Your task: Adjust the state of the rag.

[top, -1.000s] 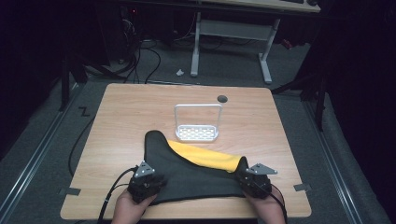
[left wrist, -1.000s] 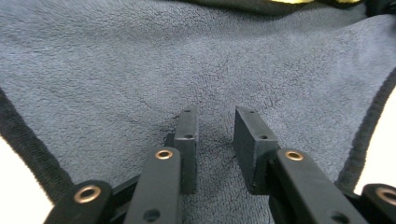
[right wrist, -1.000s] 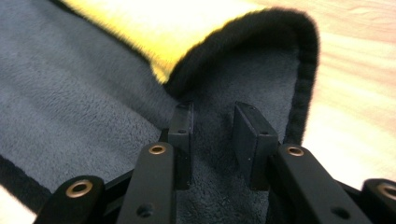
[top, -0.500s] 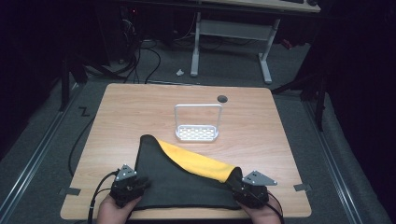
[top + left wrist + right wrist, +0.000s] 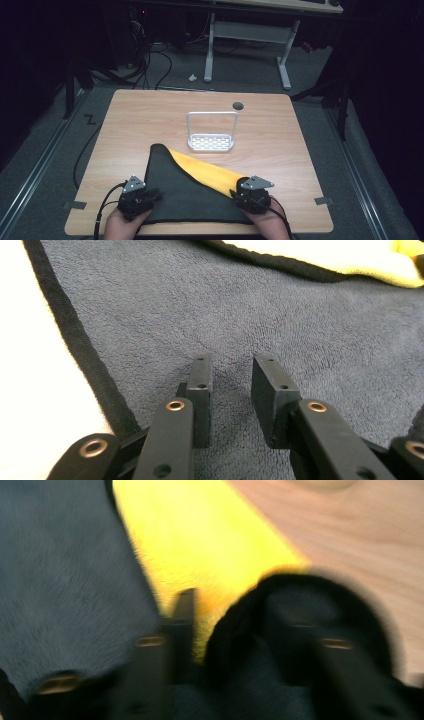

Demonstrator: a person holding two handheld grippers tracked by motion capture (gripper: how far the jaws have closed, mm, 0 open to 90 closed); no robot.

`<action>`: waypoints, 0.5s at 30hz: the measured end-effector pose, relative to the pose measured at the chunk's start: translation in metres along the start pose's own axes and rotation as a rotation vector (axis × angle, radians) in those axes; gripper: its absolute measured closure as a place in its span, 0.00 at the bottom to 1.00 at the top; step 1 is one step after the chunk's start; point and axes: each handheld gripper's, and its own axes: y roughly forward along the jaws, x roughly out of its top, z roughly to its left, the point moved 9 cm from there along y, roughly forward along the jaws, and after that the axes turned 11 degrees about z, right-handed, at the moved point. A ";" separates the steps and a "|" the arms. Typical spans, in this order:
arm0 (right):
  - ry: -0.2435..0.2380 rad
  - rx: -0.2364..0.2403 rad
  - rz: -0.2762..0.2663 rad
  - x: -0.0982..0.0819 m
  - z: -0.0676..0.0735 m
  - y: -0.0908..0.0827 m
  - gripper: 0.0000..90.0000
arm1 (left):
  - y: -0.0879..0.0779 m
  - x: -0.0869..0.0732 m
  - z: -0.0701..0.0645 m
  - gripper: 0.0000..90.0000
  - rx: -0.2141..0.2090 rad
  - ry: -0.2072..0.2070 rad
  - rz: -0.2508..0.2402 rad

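Note:
A dark grey towel lies flat near the table's front edge, its far right edge folded over to bare a yellow underside. My left gripper rests on the towel's near left corner. In the left gripper view the towel lies flat under my left gripper, whose jaws stand apart with nothing pinched. My right gripper sits at the near right corner. Its jaws have just been closing. In the blurred right gripper view a dark fold of towel sits between the jaws of my right gripper and covers one.
A white wire rack with a perforated base stands at the middle of the wooden table. A round cable hole lies behind it. Beyond the table are cables on the floor and a desk frame.
The towel went from bunched to flat as my left gripper drew its corner to the left. The right gripper has since shifted slightly inward along the right corner, and more yellow shows.

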 end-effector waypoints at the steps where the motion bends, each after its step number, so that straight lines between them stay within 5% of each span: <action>1: -0.016 -0.017 -0.008 0.001 0.001 -0.001 0.91 | 0.000 0.000 0.000 0.79 0.003 0.002 0.000; 4: -0.034 -0.064 -0.047 0.013 -0.006 -0.013 0.92 | 0.000 0.000 0.000 0.79 0.005 0.005 -0.001; 6: 0.021 -0.055 -0.074 0.024 -0.020 -0.018 0.91 | 0.000 0.000 0.000 0.79 0.003 0.003 -0.004; 11: 0.153 -0.122 -0.083 0.049 -0.077 -0.011 0.84 | 0.000 0.000 0.000 0.79 0.002 0.002 -0.007; 15: 0.191 -0.132 -0.058 0.056 -0.101 -0.002 0.76 | 0.000 0.000 0.000 0.79 0.000 0.002 -0.007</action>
